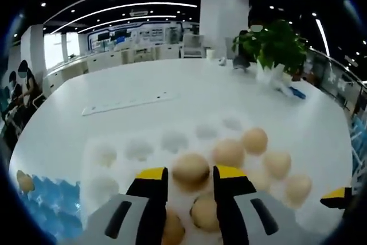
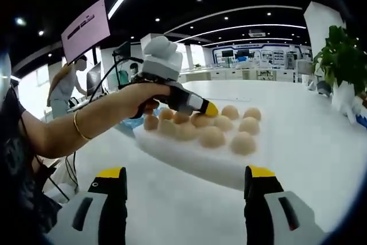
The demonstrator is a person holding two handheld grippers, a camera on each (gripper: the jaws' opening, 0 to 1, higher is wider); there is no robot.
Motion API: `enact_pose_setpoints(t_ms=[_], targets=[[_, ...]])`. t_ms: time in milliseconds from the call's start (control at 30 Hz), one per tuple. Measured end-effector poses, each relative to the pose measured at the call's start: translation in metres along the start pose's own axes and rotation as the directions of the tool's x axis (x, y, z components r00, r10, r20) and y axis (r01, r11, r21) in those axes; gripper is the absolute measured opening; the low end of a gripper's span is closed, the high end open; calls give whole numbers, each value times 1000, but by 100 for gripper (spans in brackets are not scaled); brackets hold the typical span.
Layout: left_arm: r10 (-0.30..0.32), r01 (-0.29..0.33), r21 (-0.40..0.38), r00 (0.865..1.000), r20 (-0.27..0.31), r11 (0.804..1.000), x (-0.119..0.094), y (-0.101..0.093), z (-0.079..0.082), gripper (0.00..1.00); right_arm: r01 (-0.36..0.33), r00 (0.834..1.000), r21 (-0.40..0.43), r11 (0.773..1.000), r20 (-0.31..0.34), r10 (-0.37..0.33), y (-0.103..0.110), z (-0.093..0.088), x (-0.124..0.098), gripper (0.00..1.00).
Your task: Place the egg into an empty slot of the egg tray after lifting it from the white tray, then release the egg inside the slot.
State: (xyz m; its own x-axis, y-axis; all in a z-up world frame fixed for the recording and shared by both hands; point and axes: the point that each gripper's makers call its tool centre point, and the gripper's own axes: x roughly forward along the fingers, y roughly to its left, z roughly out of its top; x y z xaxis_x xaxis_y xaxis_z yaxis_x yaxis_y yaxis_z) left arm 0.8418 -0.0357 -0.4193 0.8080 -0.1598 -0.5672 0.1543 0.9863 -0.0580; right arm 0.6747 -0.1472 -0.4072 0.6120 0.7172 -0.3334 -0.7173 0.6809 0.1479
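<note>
One egg sits between the left claw's yellow tips, on the white tray.

The egg is tan, round and smooth. It looks light, hard, a bit slippery, and easy to crack, so hold it softly by its wide sides. I cannot tell if the tips touch it. Other eggs lie around it. A blue egg tray waits just beside, on the white tabletop. The right claw is wide apart, holding nothing.

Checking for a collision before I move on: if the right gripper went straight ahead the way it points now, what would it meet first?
Probably the near edge of the white tray, which lies across the line between the right gripper's wide-open jaws; the eggs sit beyond. Depth is hard to judge.
</note>
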Motion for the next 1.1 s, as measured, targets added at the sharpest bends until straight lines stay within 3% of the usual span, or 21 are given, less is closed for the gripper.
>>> enact_pose_setpoints(t_ms=[167, 533, 833, 967, 1100], targets=[[18, -18, 14, 1000, 7, 1000, 2, -1, 0, 26, 4, 1000, 2, 1000, 2, -4, -2, 0, 0, 87], [46, -47, 32, 998, 31, 998, 3, -1, 3, 25, 9, 1000, 6, 1000, 3, -9, -4, -1, 1, 87], [37, -39, 22, 995, 91, 999, -3, -1, 6, 25, 13, 1000, 7, 1000, 7, -14, -6, 0, 0, 87], [-5, -1, 33, 987, 162, 999, -9, -6, 18, 25, 7, 1000, 1, 1000, 8, -7, -3, 1, 1, 87], [4, -7, 14, 984, 176, 1000, -13, -4, 21, 25, 3, 1000, -2, 1000, 12, -3, -2, 3, 2, 87]])
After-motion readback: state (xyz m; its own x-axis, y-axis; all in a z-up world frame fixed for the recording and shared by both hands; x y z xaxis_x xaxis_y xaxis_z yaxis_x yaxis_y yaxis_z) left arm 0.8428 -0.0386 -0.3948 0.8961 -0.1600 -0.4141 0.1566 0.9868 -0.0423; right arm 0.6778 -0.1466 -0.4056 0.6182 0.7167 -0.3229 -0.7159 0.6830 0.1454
